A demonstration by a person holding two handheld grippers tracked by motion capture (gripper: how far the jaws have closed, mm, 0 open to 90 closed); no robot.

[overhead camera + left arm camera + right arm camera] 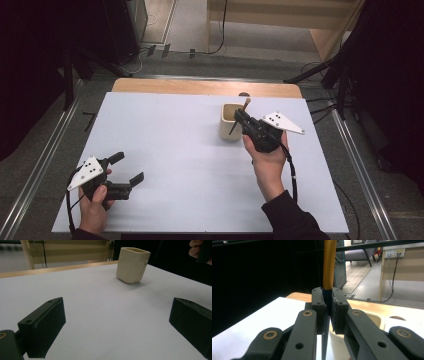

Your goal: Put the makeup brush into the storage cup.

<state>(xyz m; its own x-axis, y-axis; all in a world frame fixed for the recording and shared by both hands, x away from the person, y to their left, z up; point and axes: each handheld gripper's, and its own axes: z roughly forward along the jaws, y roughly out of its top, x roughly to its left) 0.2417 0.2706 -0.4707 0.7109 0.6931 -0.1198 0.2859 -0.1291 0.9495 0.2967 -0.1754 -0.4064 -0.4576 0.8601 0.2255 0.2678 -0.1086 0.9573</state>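
A pale grey-white rectangular tabletop (175, 150) with a light wooden strip along its far edge stands on grey carpeted floor (190, 30). Silver metal rails (40, 165) run along both sides. Beyond, a light wooden cabinet (300, 15) has black cables (220, 30) trailing beside it.

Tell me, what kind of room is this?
Probably a lab or workshop for recording tasks: a white table on metal floor rails, dark curtains, cables on the floor, and a person holding the left gripper.

Lab-style recording room: white-topped table (165, 150) flanked by floor rails (45, 155), black curtains (30, 60) either side, cables (220, 30) and wooden desk (280, 20) beyond.
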